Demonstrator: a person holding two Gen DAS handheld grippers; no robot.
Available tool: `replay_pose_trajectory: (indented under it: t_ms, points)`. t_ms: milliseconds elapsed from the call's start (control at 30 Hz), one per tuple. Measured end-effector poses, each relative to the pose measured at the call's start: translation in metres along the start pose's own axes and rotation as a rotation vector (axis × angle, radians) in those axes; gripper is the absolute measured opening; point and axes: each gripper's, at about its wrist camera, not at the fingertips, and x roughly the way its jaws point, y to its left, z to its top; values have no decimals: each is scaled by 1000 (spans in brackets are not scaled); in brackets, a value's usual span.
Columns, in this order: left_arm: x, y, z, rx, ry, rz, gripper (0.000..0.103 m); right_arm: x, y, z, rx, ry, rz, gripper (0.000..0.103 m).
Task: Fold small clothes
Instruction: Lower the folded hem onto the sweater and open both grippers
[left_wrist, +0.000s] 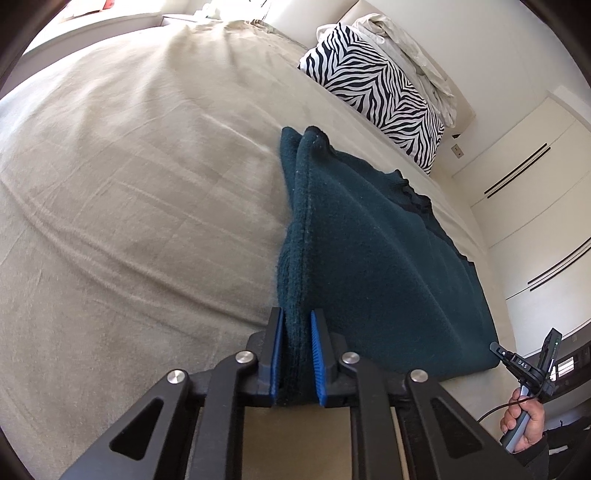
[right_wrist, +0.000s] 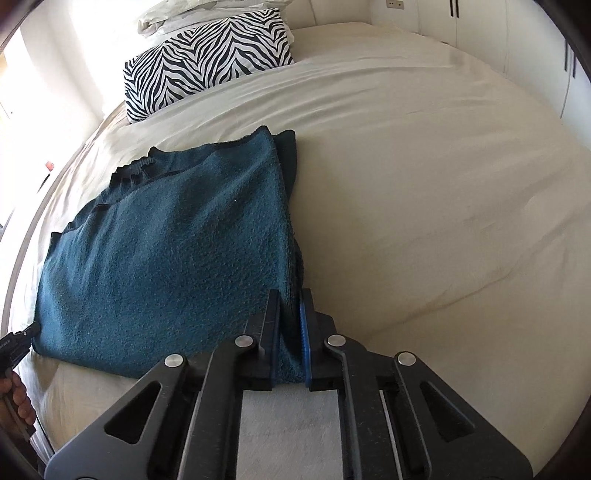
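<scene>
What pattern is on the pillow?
Black-and-white zebra stripes on the pillow; clearest in the right wrist view.

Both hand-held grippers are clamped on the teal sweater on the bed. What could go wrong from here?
1. The left hand-held gripper pinches several layers of the teal sweater; one may slip out.
2. The right hand-held gripper grips only an edge, so uneven pulling could skew the fold.
</scene>
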Motion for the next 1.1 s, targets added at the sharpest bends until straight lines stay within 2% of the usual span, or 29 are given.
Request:
replay_pose_trajectory:
  t_ms: [333,533,667,833,1100]
  points:
    - [4,4,1,2,21,-5,13,-2,-13,-6,73,10,43,8]
    - [6,6,1,8,27,-5,13,-6,-9,-14,35,1,-4,7]
    - [6,10,2,-9,37,-24,12,3,-21,-18,87,25,20,6]
    - [6,11,1,-4,40,-24,12,-5,-17,-22,75,3,10,5]
    - [7,12,2,-11,44,-32,12,5,-28,-29,113,20,28,5]
